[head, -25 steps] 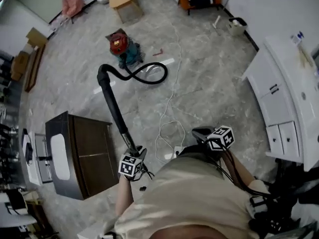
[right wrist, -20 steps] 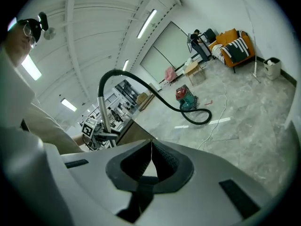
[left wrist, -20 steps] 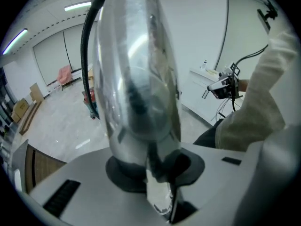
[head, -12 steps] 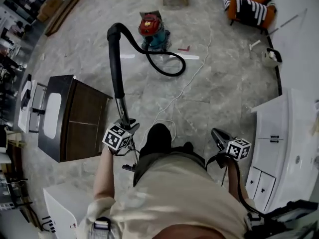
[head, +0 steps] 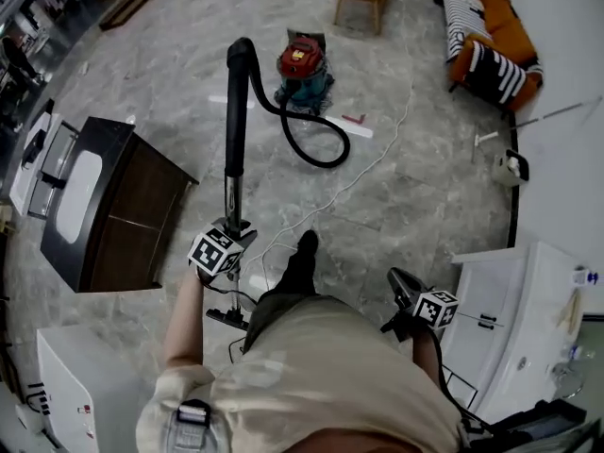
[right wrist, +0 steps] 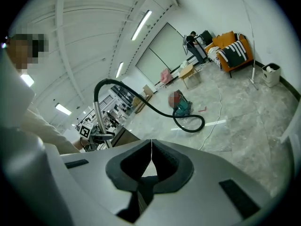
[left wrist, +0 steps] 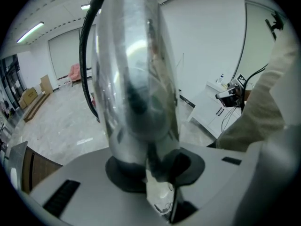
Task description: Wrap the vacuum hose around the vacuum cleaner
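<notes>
Two grippers are out in front of the person, but only one carries anything. The left gripper (head: 233, 226) pinches the lower end of the shiny metal wand (head: 230, 189), its jaws pressed against the tube on either side, and holds it pointing away from the person with the far end raised. That grip looks chosen for control: holding the stiff end of the line lets the person steer everything that trails behind it. From the wand's black upper section the hose (head: 316, 149) arches over, drops to the floor in a loose loop and runs into the red-and-teal canister vacuum cleaner (head: 302, 69), which stands well ahead of the person on the marble floor. None of the hose lies around the canister yet, so the wrapping has not begun. The right gripper (head: 396, 281) hangs at the person's right side with its jaws pressed together on nothing, probably kept free to gather hose once the canister is within reach. A white cord (head: 363, 173) snakes across the floor between person and cleaner and could snag. A dark cabinet (head: 123, 206) stands just left of the wand.
</notes>
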`<state>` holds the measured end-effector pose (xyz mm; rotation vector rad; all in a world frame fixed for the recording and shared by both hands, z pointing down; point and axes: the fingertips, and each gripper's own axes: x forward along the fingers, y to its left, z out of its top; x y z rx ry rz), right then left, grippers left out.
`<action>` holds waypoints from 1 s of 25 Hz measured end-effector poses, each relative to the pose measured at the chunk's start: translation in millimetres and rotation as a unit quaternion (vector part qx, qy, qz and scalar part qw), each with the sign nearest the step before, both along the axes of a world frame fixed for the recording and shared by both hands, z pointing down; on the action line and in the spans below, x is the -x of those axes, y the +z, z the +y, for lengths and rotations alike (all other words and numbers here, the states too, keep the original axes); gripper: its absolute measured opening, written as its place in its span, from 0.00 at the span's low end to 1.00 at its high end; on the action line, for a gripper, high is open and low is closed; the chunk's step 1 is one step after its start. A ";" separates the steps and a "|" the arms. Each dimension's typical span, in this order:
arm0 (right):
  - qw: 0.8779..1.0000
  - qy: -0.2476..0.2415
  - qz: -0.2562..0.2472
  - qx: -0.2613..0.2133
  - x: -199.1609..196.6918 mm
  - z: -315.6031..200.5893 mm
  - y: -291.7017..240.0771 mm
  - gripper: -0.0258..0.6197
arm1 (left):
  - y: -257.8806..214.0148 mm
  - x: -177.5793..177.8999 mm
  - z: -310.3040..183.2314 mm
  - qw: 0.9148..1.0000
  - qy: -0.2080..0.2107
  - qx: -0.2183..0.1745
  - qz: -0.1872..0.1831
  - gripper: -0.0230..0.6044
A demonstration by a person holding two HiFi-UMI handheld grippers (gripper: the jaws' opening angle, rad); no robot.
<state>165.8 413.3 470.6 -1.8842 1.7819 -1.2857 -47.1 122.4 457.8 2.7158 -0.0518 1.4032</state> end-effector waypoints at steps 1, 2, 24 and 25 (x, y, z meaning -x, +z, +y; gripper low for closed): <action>1.000 0.002 0.000 0.005 -10.0 -7.1 0.6 0.05 | 3.1 -7.7 -8.6 1.000 0.000 0.002 0.002 0.19; 1.000 0.001 0.001 0.012 -19.1 -15.9 1.4 0.05 | 5.5 -15.7 -16.8 1.000 0.002 0.003 0.005 0.19; 1.000 0.002 -0.026 -0.009 -204.2 -215.7 -3.4 0.05 | -32.0 -206.2 -161.9 0.998 0.051 -0.033 -0.005 0.19; 1.000 -0.003 -0.028 -0.013 -214.4 -217.0 -5.7 0.05 | -36.4 -213.1 -158.1 0.998 0.056 -0.038 -0.011 0.19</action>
